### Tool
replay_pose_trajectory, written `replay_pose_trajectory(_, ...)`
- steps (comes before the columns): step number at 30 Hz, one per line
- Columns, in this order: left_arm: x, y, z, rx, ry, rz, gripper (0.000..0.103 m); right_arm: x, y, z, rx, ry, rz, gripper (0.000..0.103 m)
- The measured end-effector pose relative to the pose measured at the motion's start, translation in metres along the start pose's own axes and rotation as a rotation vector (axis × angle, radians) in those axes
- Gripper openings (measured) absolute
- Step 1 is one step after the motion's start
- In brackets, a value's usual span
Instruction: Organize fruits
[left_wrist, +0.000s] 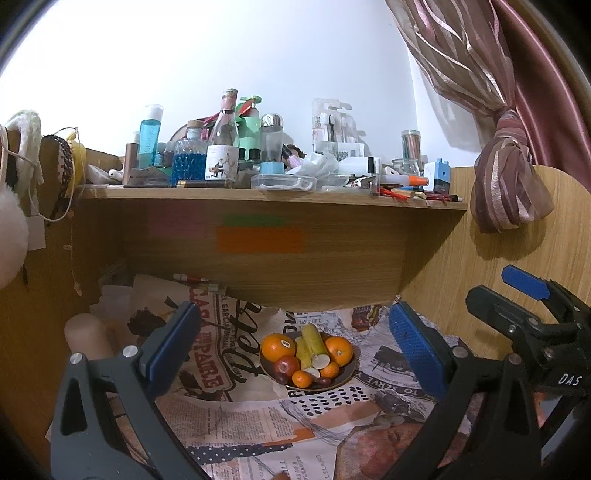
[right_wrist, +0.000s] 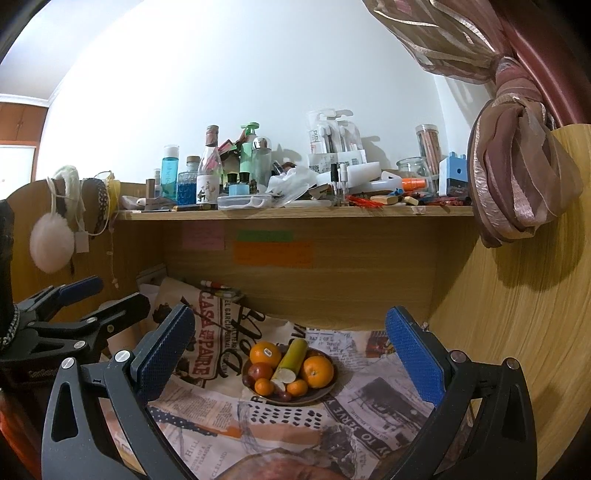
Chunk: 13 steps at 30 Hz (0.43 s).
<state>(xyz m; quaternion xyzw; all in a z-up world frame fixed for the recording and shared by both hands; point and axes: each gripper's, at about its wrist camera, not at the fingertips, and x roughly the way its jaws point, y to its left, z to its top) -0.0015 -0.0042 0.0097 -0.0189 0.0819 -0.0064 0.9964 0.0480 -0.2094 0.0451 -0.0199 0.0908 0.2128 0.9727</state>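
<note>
A dark plate (left_wrist: 349, 371) (right_wrist: 330, 384) on a newspaper-print cloth holds two big oranges (left_wrist: 277, 346) (right_wrist: 317, 370), small tangerines (left_wrist: 302, 379), a red apple (left_wrist: 286, 364) (right_wrist: 260, 370), yellow-green cane pieces (left_wrist: 314, 339) (right_wrist: 292, 357) and dark grapes (left_wrist: 324, 381). My left gripper (left_wrist: 295, 347) is open and empty, held back from the plate. My right gripper (right_wrist: 291, 350) is open and empty, also short of the plate. It shows at the right of the left wrist view (left_wrist: 517, 295); the left gripper shows at the left of the right wrist view (right_wrist: 92, 299).
A wooden shelf (left_wrist: 258, 192) (right_wrist: 295, 212) above the desk is crowded with bottles, jars and pens. Sticky notes (left_wrist: 260, 240) are on the back panel. A tied curtain (right_wrist: 517, 177) hangs at right. A beige cylinder (left_wrist: 86, 334) stands at left.
</note>
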Motion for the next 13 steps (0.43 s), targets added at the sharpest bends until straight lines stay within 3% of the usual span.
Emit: replay_pose_trajectory(13, 0.0045, -0.0020, -0.0008, -0.013, 0.013, 0.005, 0.103, 0.0055, -0.0022, -0.0020, 0.004, 0.016, 0.007, 0.103)
